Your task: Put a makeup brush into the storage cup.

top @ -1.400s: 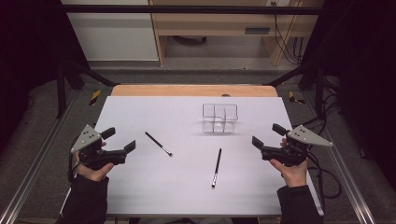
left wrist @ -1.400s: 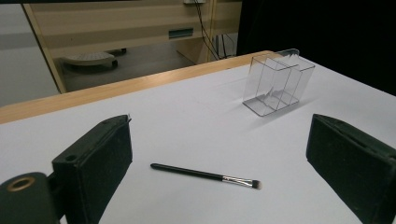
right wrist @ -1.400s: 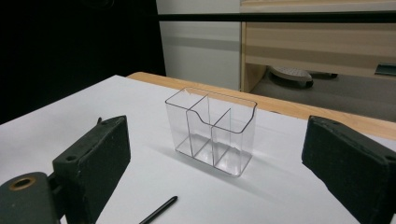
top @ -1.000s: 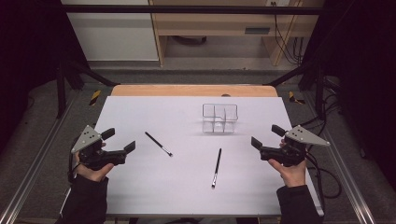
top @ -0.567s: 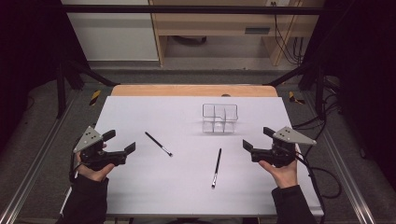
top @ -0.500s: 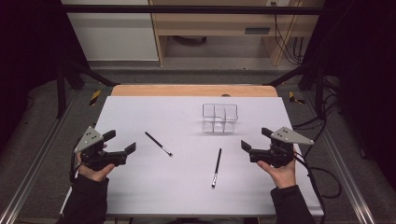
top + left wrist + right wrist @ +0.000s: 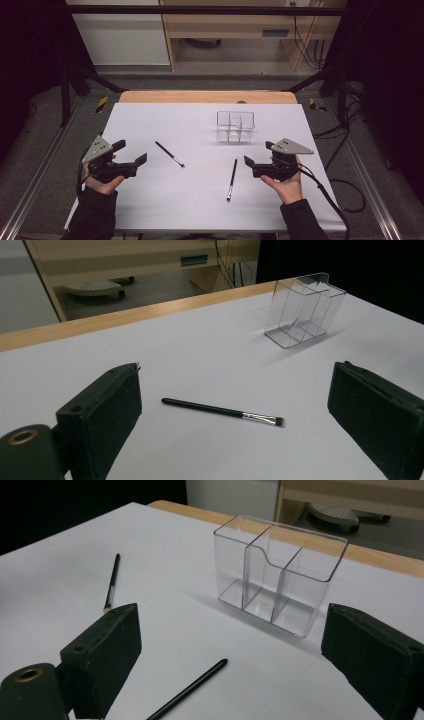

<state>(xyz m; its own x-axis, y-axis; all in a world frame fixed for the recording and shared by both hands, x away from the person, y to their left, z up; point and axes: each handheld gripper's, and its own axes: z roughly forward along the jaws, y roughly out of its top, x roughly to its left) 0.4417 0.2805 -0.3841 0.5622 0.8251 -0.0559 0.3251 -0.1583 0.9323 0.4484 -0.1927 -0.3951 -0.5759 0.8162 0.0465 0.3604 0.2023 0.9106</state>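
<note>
Tongs, right (image 7: pixel 256 162): jaws spread wide, nothing between them; held low over the bench (image 7: pixel 150 200) at its right side, now nearer the centre than 1.4 s ago, jaws pointing left toward the near brush (image 7: pixel 232 179)
Tongs, left (image 7: pixel 131 152): jaws spread wide, nothing held; over the bench's left side, place unchanged from the earlier frames
Near brush: black handle, lying flat on the bench just left of the right tongs, untouched
Far brush (image 7: pixel 169 154): lying flat, slanted, right of the left tongs, apart from them
Clear organiser (image 7: pixel 235 126): three compartments, upright, beyond the near brush; position as before
</note>
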